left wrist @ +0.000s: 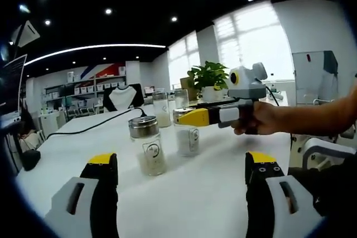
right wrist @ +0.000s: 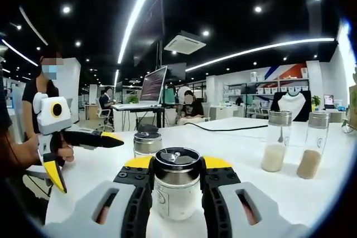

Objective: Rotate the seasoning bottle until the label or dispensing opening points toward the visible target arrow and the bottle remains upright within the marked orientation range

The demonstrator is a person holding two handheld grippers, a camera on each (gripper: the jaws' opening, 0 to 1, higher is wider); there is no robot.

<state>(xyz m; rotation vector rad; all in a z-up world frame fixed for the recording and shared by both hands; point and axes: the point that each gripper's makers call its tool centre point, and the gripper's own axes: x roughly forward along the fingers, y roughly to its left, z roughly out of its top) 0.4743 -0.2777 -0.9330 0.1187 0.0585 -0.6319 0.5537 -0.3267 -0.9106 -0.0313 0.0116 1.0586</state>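
Bottles of pale seasoning stand on a white table (left wrist: pixel 195 193) in the left gripper view: a near seasoning bottle (left wrist: pixel 148 146) with a metal cap, and just right of it and farther off a second bottle (left wrist: pixel 187 133), where the right gripper (left wrist: pixel 187 119), held in a person's hand (left wrist: pixel 262 118), closes its yellow-tipped jaws around the cap end. Two more jars (left wrist: pixel 162 108) and a potted plant (left wrist: pixel 209 79) sit farther back. The left gripper (left wrist: pixel 181 165) hangs low with its jaws set wide, holding nothing.

In the right gripper view, the right gripper's jaws press both sides of the second bottle just under its steel cap, the label partly hidden between them. The left gripper enters from the left, jaws spread. Two tall shakers (right wrist: pixel 293 143) stand well apart at far right.

Glass body and smooth metal cap suggest a light, rigid, slippery and breakable load; a grip on the shoulder below the cap looks safest for turning it upright. No target arrow can be made out.
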